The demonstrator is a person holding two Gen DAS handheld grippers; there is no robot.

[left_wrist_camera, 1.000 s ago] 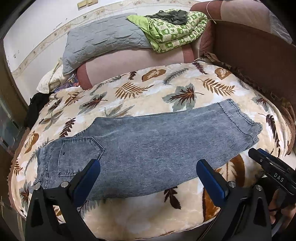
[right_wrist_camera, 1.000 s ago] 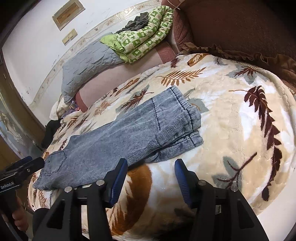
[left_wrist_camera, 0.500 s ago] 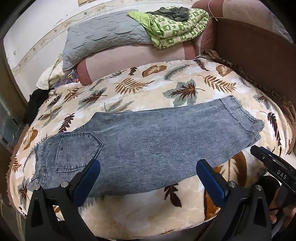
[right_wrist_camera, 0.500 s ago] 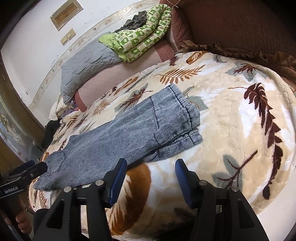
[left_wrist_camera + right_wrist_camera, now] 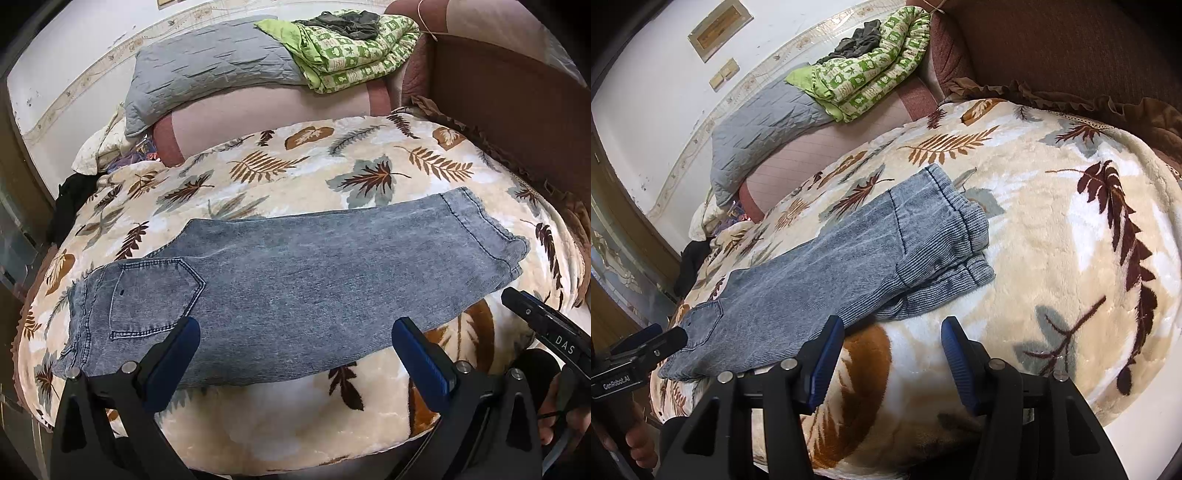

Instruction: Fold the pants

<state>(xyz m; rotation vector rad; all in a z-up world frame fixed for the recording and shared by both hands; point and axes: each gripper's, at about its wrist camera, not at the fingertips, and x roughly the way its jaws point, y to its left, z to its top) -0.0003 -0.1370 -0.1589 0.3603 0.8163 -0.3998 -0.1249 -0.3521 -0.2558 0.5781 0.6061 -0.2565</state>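
Grey-blue denim pants (image 5: 295, 280) lie flat on the leaf-print blanket (image 5: 280, 166), folded lengthwise with one leg on the other, waist and back pocket at the left, hems at the right. In the right wrist view the pants (image 5: 820, 280) run from the hems at centre to the waist at lower left. My left gripper (image 5: 295, 354) is open and empty, held above the near edge of the pants. My right gripper (image 5: 892, 354) is open and empty, just in front of the hems. Each gripper shows at the edge of the other's view.
A grey quilted pillow (image 5: 210, 70) and a green patterned quilt (image 5: 351, 48) lie on a pink bolster at the back. A brown headboard (image 5: 517, 96) stands at the right. Dark clothing (image 5: 70, 199) hangs at the bed's left edge.
Both grippers have drawn back slightly toward the near edge of the bed; the pants sit a little higher in both views. The pants have not moved on the blanket.
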